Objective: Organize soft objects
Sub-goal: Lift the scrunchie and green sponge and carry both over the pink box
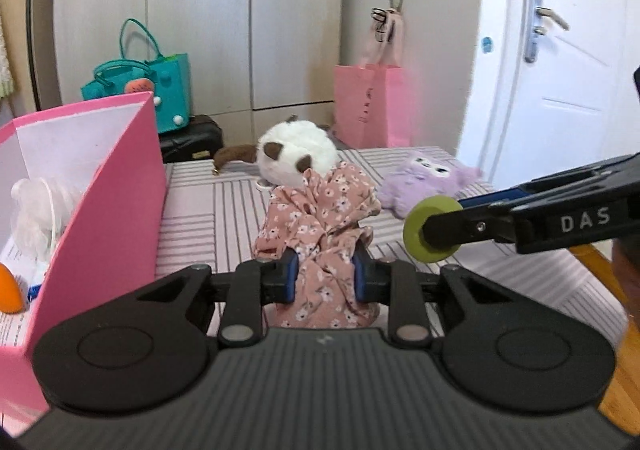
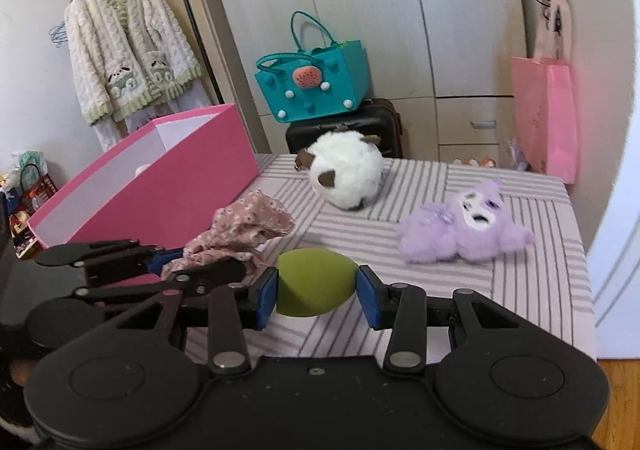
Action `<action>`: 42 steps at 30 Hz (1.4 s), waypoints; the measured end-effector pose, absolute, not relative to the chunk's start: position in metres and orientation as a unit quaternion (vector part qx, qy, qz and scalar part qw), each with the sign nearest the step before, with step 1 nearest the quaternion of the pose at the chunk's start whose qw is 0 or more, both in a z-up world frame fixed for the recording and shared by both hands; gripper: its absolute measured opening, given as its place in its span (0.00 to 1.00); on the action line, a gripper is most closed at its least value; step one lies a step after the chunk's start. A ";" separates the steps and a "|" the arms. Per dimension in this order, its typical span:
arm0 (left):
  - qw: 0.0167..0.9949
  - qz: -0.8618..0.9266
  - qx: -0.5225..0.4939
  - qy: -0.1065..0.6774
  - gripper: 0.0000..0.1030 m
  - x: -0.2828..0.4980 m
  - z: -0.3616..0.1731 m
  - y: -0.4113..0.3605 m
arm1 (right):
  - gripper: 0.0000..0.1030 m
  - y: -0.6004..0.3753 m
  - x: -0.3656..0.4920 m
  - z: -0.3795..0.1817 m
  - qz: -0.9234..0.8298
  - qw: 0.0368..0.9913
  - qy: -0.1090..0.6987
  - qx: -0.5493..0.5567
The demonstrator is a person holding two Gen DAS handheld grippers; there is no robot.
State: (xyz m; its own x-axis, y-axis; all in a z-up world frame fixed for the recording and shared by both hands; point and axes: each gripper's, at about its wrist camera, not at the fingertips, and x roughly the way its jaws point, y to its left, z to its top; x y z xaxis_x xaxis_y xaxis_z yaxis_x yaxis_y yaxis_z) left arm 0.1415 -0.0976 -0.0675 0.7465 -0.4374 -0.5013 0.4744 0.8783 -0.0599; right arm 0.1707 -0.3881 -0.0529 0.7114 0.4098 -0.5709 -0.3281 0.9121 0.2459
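Note:
My left gripper [image 1: 325,275] is shut on a bunched pink floral cloth [image 1: 320,210], held up above the striped table [image 1: 192,234]. In the right wrist view the same cloth [image 2: 248,226] hangs from the left gripper [image 2: 172,264] at the left. My right gripper [image 2: 317,290] is shut on a green egg-shaped sponge [image 2: 312,278]; in the left wrist view the gripper comes in from the right with the sponge [image 1: 416,234]. A white plush ball with brown ears [image 2: 346,174] and a purple plush toy [image 2: 464,226] lie farther back on the table. An open pink box [image 2: 160,186] stands at the left.
The pink box [image 1: 100,186] holds white plastic items, papers and an orange object [image 1: 10,290]. Behind the table are a teal bag [image 2: 316,90] on a black case [image 2: 348,130], a pink paper bag [image 2: 546,118], wardrobes and a white door [image 1: 560,50]. A fluffy jacket [image 2: 128,50] hangs at the left.

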 end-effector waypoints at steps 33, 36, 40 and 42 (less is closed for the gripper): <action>0.830 -0.358 0.082 0.419 0.22 0.093 -0.019 -0.013 | 0.47 -0.332 0.114 -0.033 0.340 0.839 0.423 0.037; 0.826 -0.357 0.076 0.430 0.22 0.092 -0.010 0.000 | 0.47 -0.319 0.113 -0.025 0.356 0.834 0.421 0.022; 0.825 -0.349 0.087 0.437 0.22 0.088 0.003 0.012 | 0.47 -0.306 0.113 -0.013 0.381 0.824 0.418 0.020; 0.824 -0.348 0.090 0.437 0.22 0.085 0.010 0.018 | 0.47 -0.299 0.112 -0.003 0.391 0.824 0.410 0.018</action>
